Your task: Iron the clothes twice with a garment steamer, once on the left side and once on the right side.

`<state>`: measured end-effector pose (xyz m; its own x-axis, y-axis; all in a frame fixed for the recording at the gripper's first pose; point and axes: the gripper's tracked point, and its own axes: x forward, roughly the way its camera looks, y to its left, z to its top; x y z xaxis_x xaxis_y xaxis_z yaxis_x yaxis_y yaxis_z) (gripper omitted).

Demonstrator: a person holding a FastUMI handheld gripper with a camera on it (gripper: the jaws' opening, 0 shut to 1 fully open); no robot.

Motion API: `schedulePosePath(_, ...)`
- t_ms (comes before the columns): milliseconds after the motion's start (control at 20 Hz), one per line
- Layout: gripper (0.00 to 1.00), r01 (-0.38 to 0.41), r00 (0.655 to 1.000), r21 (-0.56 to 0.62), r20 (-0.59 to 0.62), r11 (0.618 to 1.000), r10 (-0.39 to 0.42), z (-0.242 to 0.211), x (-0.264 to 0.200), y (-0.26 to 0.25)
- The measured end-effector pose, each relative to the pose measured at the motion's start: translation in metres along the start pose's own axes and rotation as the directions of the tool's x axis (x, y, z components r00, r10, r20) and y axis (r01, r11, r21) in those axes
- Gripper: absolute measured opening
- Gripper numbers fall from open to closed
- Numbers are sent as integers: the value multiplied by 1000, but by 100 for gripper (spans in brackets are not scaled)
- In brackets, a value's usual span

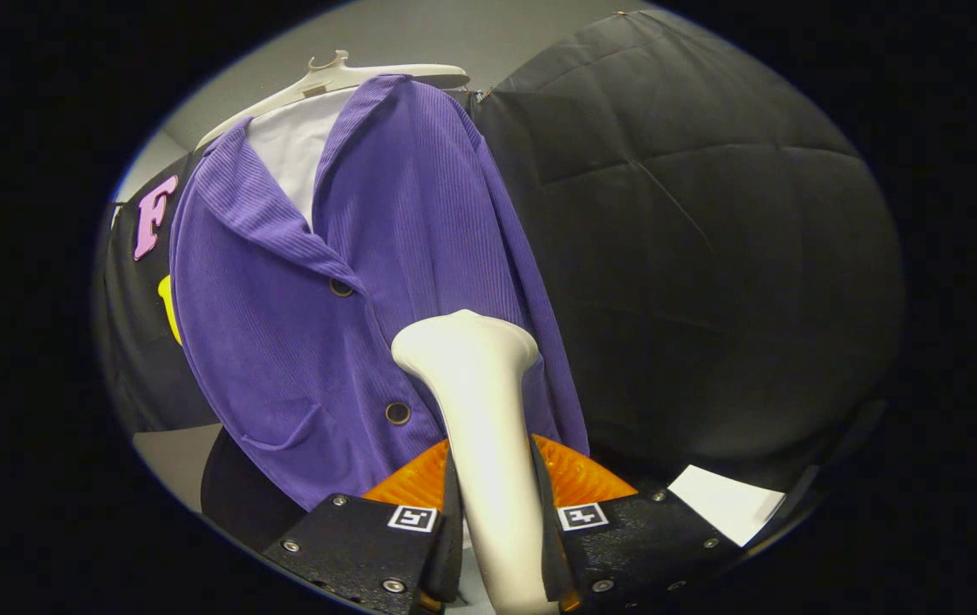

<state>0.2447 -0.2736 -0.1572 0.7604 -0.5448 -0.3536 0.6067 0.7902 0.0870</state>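
Observation:
A purple corduroy jacket (352, 282) hangs on a white hanger (343, 79) over a white inner shirt (292, 149), tilted in my view. My gripper (495, 512) is shut on the white handle of the garment steamer (476, 401), both fingers pressing its sides. The steamer's head points at the jacket's front, near the right panel between the two dark buttons (397, 412). Whether the head touches the cloth cannot be told.
The booth's black cloth wall (693, 256) stands behind and right of the jacket. A white sheet (732, 504) lies low beyond my right finger. A dark rounded object (236, 495) sits below the jacket's hem, by a pale floor patch (172, 457).

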Motion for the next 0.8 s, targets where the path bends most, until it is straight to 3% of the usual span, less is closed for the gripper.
schedulePosePath(800, 37, 7, 999, 81, -36, 997, -4, -79, 20, -19)
